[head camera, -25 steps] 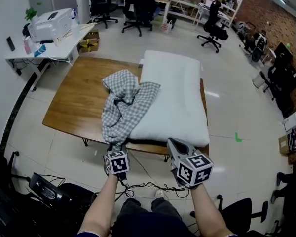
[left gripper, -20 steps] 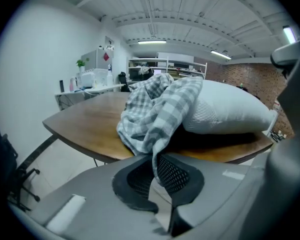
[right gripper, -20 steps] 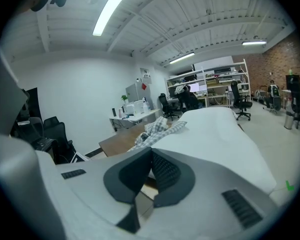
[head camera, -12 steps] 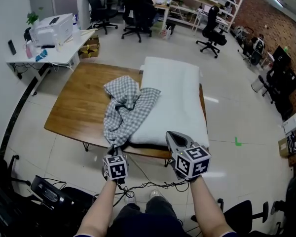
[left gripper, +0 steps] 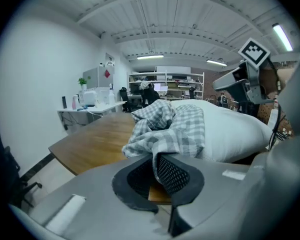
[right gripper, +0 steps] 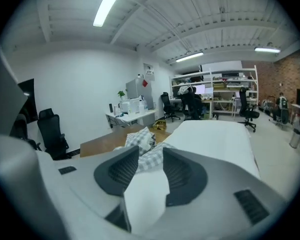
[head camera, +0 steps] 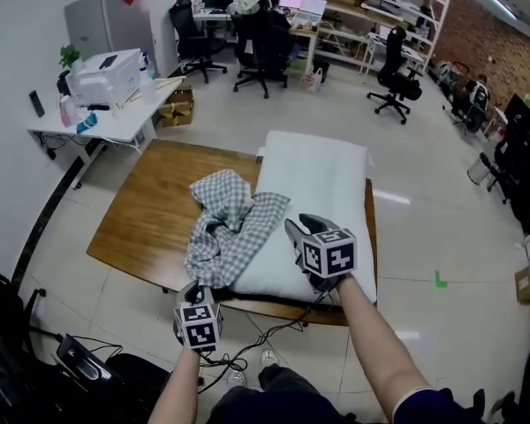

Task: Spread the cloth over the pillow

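Wooden desk (head camera: 146, 223) carries the white pillow (head camera: 322, 179) on its right side. Checked cloth (head camera: 225, 228) is bunched, half on the desk, half on the pillow's left edge. Left tool (left gripper: 154, 160) clenched on the cloth's near corner. Right tool (right gripper: 150, 159) over the pillow's near end, jaws just been opening, gripping nothing.

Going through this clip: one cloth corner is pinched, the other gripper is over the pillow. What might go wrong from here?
1. The left gripper is shut on only a thin edge of the checked cloth; a pull might slip it free.
2. The right gripper, jaws just opening and empty, hovers over the white pillow; closing here may pinch pillow instead of cloth.
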